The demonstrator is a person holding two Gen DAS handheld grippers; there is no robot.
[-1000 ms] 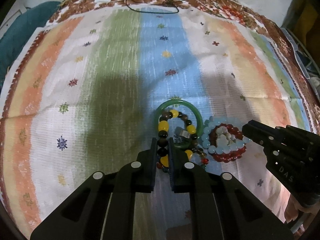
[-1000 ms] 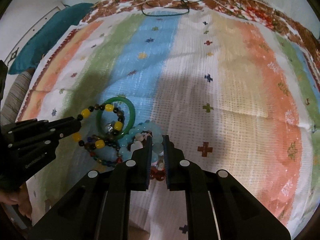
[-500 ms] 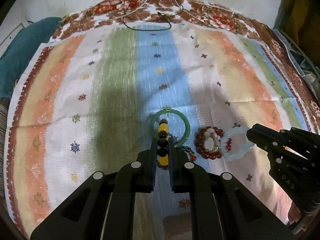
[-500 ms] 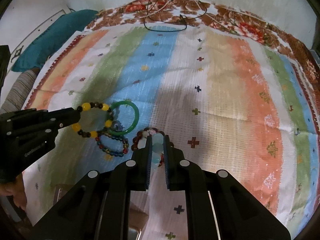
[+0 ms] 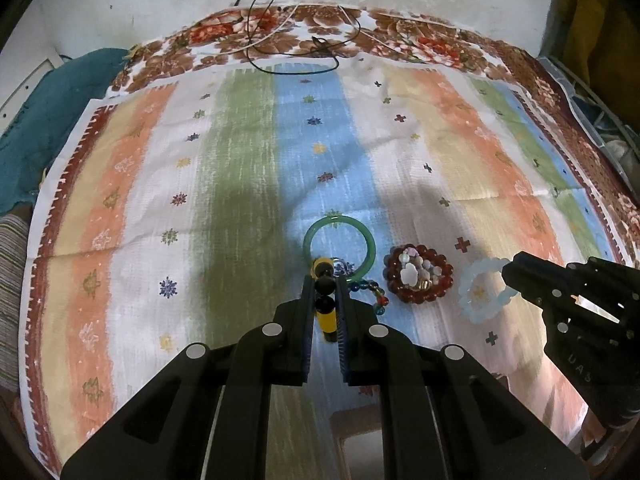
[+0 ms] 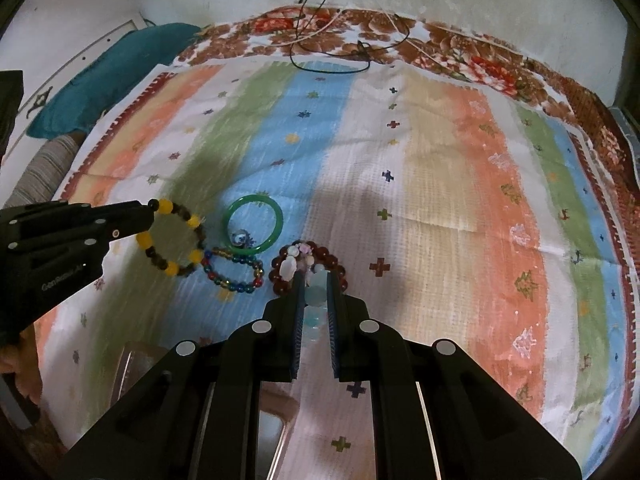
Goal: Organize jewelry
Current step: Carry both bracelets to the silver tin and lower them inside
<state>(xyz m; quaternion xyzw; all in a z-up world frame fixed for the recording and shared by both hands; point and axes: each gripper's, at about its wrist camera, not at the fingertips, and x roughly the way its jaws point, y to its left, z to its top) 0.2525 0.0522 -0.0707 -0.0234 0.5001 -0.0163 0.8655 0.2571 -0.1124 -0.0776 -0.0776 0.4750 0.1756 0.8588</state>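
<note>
My left gripper [image 5: 325, 280] is shut on a yellow-and-dark bead bracelet [image 6: 172, 238], held above the cloth; it also shows between the pads [image 5: 324, 304]. My right gripper [image 6: 316, 280] is shut on a pale blue bead bracelet [image 5: 482, 294], also lifted; it also shows in the right wrist view [image 6: 316, 300]. On the cloth lie a green bangle [image 5: 339, 246] with a small charm inside, a multicoloured bead bracelet [image 6: 234, 270], and a dark red bead bracelet [image 5: 418, 279] with pale pieces inside.
A striped cloth [image 5: 240, 200] with a floral border covers the surface. Black and white cords [image 5: 288, 46] lie at the far edge. A teal cushion [image 6: 108, 76] sits at the left. A brown tray-like object [image 6: 272, 420] lies below the grippers near the front.
Both grippers have risen and pulled back, each lifting its bracelet out of the pile. The green bangle, multicoloured and red bracelets stay on the cloth, now spread apart.
</note>
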